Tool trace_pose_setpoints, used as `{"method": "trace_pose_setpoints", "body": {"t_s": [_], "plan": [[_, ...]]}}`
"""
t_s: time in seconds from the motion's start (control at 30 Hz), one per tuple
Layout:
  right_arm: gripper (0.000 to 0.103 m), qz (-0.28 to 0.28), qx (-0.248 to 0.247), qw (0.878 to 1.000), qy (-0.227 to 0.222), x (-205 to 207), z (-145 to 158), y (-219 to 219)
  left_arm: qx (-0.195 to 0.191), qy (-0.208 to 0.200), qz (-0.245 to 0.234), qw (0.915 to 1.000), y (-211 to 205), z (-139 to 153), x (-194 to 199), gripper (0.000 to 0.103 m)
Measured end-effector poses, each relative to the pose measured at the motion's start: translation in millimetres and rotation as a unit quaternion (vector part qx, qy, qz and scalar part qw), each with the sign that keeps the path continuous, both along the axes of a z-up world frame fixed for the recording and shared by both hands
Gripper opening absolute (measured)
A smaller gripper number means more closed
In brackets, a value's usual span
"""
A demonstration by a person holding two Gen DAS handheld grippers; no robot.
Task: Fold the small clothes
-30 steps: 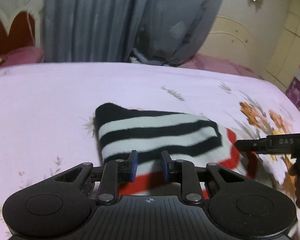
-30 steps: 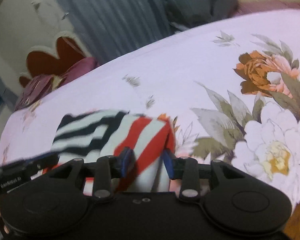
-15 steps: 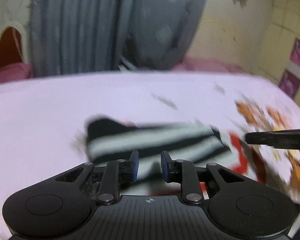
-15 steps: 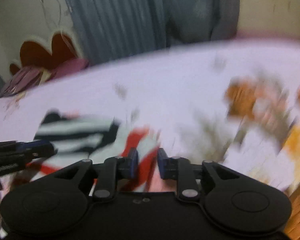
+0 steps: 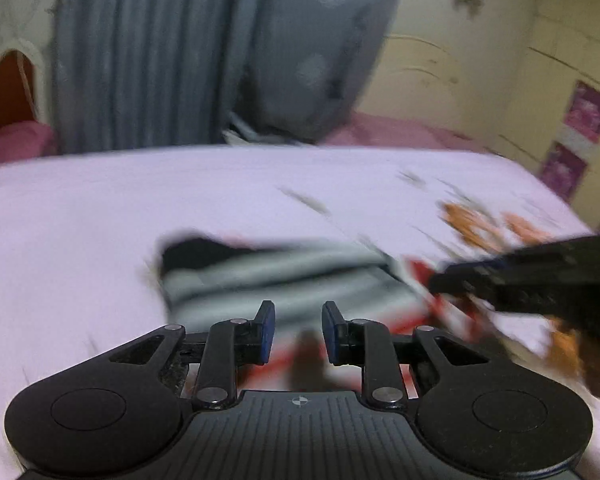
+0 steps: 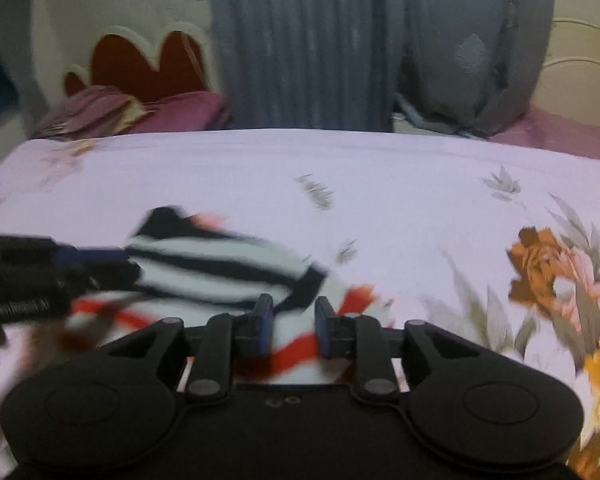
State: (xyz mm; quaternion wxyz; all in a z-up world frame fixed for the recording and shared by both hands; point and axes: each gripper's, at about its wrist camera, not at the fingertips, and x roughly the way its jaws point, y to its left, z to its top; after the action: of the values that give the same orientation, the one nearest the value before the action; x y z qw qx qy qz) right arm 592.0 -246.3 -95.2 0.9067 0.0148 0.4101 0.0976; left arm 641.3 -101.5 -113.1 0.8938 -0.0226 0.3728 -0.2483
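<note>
Striped garment [image 6: 228, 276], black-and-white on top with a red-and-white layer under it, lies on the pale floral bedsheet [image 6: 400, 184] just ahead of both grippers, and from where I stand it looks at least partly folded already: the black-striped part is doubled over the red-striped part. Whether more folds are still needed I can't say; the cloth is blurred and its near edge runs under the tools. The left gripper [image 5: 298, 332] has its blue pads [image 5: 267, 330] parted by a moderate gap, with cloth showing behind the gap, but I can't make out anything pinched. The right gripper [image 6: 290, 330] is likewise parted above the red stripes, seemingly holding nothing, though contact below is hidden.
</note>
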Motion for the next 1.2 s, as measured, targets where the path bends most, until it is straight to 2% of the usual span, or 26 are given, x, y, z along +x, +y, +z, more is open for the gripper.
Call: {"method": "trace_pose_setpoints", "body": {"t_s": [0.07,0.1,0.13,0.17,0.2,0.23,0.3,0.33,0.37,0.47,0.53,0.6,0.63,0.73,0.8,0.87,0.93,0.97,1.03,1.2], "plan": [[0.021,0.016,-0.007,1.000,0.010,-27.8,1.6,5.9,-0.002,0.002,-0.004,1.0000,0.0,-3.1,-27.4,0.024],[0.016,0.024,-0.018,0.999,0.030,-35.8,-5.3,10.5,0.008,0.010,-0.006,0.9999,-2.9,-11.0,-36.3,0.024],[0.016,0.026,-0.039,0.998,0.051,-38.9,-20.8,14.0,0.024,0.001,-0.007,0.9997,-6.8,-19.3,-43.0,0.024],[0.016,0.028,-0.051,0.998,0.037,-39.2,-28.4,17.9,0.032,-0.014,-0.005,0.9994,-9.0,-22.4,-47.4,0.024],[0.016,0.026,-0.053,0.998,0.027,-41.4,-29.7,18.4,0.029,-0.007,0.002,0.9995,-10.4,-21.3,-46.0,0.024],[0.016,0.021,-0.056,0.998,0.031,-40.9,-26.4,20.6,0.027,0.007,0.010,0.9996,-10.8,-15.6,-43.2,0.024],[0.017,0.024,-0.064,0.997,0.030,-42.8,-13.2,26.4,0.026,0.001,0.005,0.9997,-9.5,-1.6,-48.9,0.024],[0.017,0.033,-0.052,0.998,0.016,-51.5,-0.7,26.9,0.024,-0.004,-0.002,0.9997,-9.7,3.9,-55.4,0.024],[0.017,0.043,-0.040,0.998,0.004,-60.6,7.3,26.8,0.024,-0.007,-0.008,0.9997,-10.2,8.9,-66.5,0.024],[0.019,0.061,-0.019,0.998,0.005,-90.1,20.0,23.6,0.026,-0.011,-0.034,0.9990,-14.9,13.5,-102.4,0.024],[0.017,0.077,-0.022,0.997,0.015,-105.9,12.6,26.4,0.046,-0.005,-0.041,0.9981,-21.3,5.5,-117.6,0.024],[0.007,0.091,-0.050,0.993,0.049,-114.8,-9.6,30.1,0.076,0.017,-0.033,0.9964,-21.0,-11.7,-126.8,0.024],[0.005,0.090,-0.071,0.991,0.070,-116.7,-24.8,30.1,0.074,0.021,-0.031,0.9966,-17.5,-18.9,-132.5,0.024],[0.005,0.082,-0.065,0.993,0.057,-126.3,-27.8,28.4,0.058,0.022,-0.018,0.9979,-5.7,-14.5,-143.7,0.024],[0.018,0.084,-0.065,0.994,0.031,-135.5,-11.0,31.9,0.050,0.002,-0.006,0.9987,-0.8,-3.5,-149.4,0.024],[0.022,0.085,-0.047,0.995,0.004,-143.7,4.7,31.1,0.044,-0.002,0.002,0.9990,2.2,-0.2,-152.0,0.024],[0.021,0.089,-0.039,0.995,0.010,-143.8,1.6,32.7,0.055,0.019,0.010,0.9982,0.6,-9.0,-149.6,0.024],[0.017,0.094,-0.049,0.994,0.025,-141.3,-7.5,34.7,0.067,0.032,0.014,0.9971,0.8,-16.3,-147.5,0.024],[0.015,0.095,-0.072,0.991,0.059,-134.5,-32.4,34.2,0.059,0.036,0.024,0.9973,0.6,-21.3,-148.6,0.024],[0.016,0.089,-0.066,0.993,0.048,-136.7,-23.2,32.2,0.074,0.032,0.037,0.9961,-6.4,-12.6,-151.2,0.024]]}}
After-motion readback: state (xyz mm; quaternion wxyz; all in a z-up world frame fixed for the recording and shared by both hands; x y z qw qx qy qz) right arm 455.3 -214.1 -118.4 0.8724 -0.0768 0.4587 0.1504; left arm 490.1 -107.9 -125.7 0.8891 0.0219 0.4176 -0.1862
